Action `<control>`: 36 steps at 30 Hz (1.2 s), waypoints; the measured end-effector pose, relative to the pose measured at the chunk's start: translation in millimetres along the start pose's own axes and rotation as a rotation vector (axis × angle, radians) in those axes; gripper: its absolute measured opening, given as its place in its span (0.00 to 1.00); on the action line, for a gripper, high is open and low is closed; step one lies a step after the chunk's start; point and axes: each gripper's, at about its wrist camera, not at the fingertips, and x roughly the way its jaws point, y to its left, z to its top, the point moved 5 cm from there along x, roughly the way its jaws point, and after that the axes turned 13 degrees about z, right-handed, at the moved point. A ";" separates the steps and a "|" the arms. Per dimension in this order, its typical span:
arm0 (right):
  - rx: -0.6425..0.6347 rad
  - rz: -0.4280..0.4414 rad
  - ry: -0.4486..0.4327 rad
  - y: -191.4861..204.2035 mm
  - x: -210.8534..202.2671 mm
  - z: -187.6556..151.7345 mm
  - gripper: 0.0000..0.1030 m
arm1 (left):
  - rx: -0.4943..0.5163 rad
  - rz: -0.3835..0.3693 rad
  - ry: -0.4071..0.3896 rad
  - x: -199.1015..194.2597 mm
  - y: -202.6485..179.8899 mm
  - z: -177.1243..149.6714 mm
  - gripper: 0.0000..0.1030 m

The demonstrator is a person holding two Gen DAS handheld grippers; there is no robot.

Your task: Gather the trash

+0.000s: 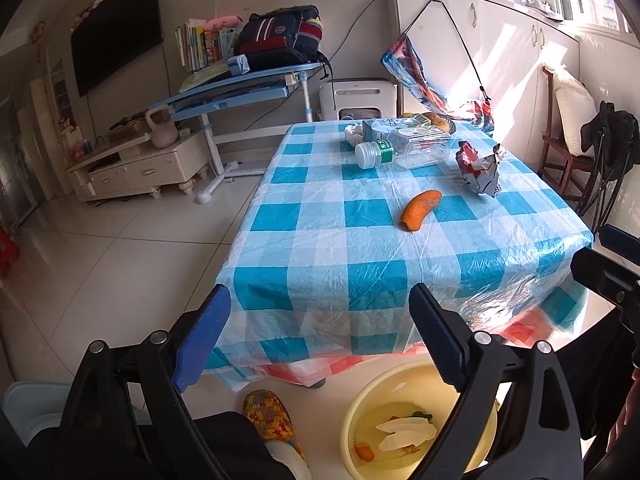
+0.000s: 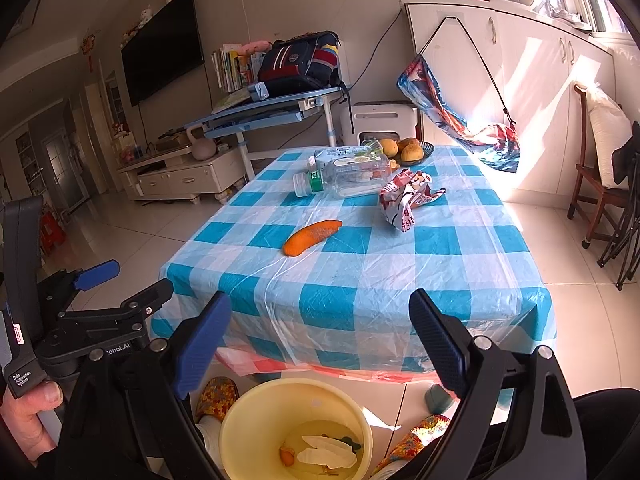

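Observation:
An orange peel (image 1: 421, 210) (image 2: 313, 237) lies mid-table on the blue checked cloth (image 1: 360, 272) (image 2: 360, 280). Behind it lie a crumpled snack wrapper (image 1: 480, 170) (image 2: 406, 198), a clear plastic bottle (image 1: 404, 150) (image 2: 344, 178) on its side and a carton (image 1: 394, 126) (image 2: 344, 154). A yellow bin (image 1: 416, 424) (image 2: 296, 428) with paper and peel scraps stands on the floor at the table's near edge. My left gripper (image 1: 320, 344) (image 2: 120, 280) and right gripper (image 2: 320, 344) are open and empty, held above the bin, short of the table.
A bowl of fruit (image 2: 408, 150) sits at the table's far end. A chair (image 2: 600, 200) stands right, a desk with a backpack (image 2: 296, 68) behind, a TV stand (image 2: 180, 176) at left. Slippered feet (image 2: 216, 396) flank the bin.

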 end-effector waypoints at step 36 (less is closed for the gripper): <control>0.064 -0.098 0.198 -113.3 121.5 105.9 0.84 | 0.242 -0.252 0.070 98.4 -113.1 74.6 0.81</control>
